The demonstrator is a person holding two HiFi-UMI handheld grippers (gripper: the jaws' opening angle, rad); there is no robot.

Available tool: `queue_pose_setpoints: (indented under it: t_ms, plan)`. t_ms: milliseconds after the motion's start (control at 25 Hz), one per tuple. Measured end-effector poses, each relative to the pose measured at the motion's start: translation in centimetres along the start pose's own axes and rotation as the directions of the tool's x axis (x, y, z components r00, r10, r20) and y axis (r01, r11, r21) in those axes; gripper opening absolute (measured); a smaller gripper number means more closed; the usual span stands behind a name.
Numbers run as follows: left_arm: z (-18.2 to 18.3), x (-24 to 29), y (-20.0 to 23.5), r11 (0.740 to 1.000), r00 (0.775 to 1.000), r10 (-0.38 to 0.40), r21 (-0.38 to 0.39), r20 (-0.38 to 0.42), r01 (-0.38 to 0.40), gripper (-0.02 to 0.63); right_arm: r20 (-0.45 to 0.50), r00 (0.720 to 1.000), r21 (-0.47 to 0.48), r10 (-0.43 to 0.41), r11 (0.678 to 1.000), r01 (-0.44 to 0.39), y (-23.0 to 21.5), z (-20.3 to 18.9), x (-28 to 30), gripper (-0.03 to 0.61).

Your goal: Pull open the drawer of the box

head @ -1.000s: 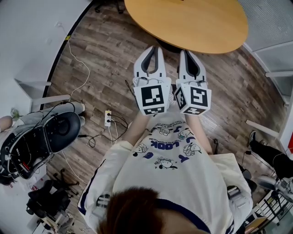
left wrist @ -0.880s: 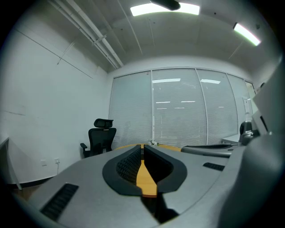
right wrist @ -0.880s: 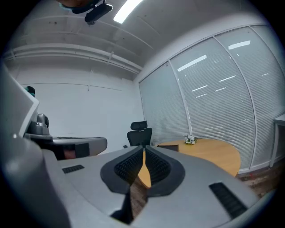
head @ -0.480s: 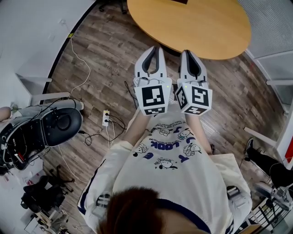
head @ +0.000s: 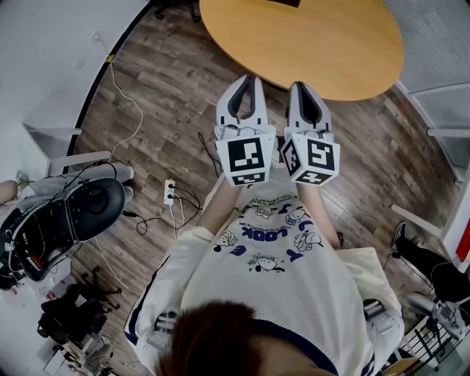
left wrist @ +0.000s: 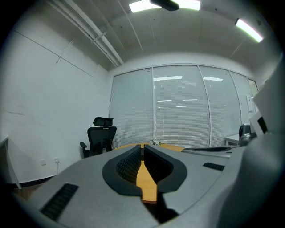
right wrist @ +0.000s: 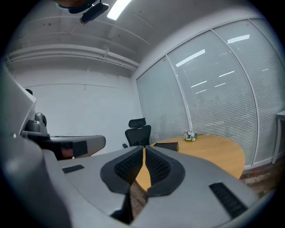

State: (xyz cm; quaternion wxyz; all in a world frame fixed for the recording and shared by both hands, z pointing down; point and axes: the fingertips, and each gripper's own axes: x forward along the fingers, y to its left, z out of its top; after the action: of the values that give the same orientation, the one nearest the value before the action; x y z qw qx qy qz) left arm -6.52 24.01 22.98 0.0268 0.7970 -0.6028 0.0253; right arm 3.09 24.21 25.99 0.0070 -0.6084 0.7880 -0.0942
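Jaws together; left tool [head: 246,79], right tool [head: 301,87] unmoved.

A round wooden table [head: 308,37] on plank floor [head: 169,88]; white walls [left wrist: 53,102], blinded windows [left wrist: 182,111], black office chair [left wrist: 100,136], ceiling strip lights [left wrist: 142,5]

The round wooden bench [head: 323,51] carries a dark box [right wrist: 165,146] and, near it, small flowers [right wrist: 190,136]. On the plank floor [head: 161,95], well apart from the bench, lies a power strip [head: 170,192].
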Motion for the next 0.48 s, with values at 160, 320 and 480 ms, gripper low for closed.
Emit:
queue_pose_setpoints:
  t_ms: [160,320,480]
  plan:
    - [0.6,1.2,-0.4,1.000,1.000,-0.014,0.005,0.009,0.014,0.031,0.011,1.000,0.001,-0.013,1.000,0.012,-0.8,0.7,0.6,0.038]
    - [-0.4,5.5,-0.4,1.000,1.000,-0.025,0.011,-0.009,0.025,0.031,0.000,1.000,0.017,-0.020,1.000,0.020,-2.9,0.0,4.2,0.037]
    - [-0.4,9.3,0.6,0.999,0.999,-0.046,0.010,-0.020,0.046,0.031,-0.005,0.999,0.026,-0.035,0.999,0.036,-4.0,0.2,7.8,0.037]
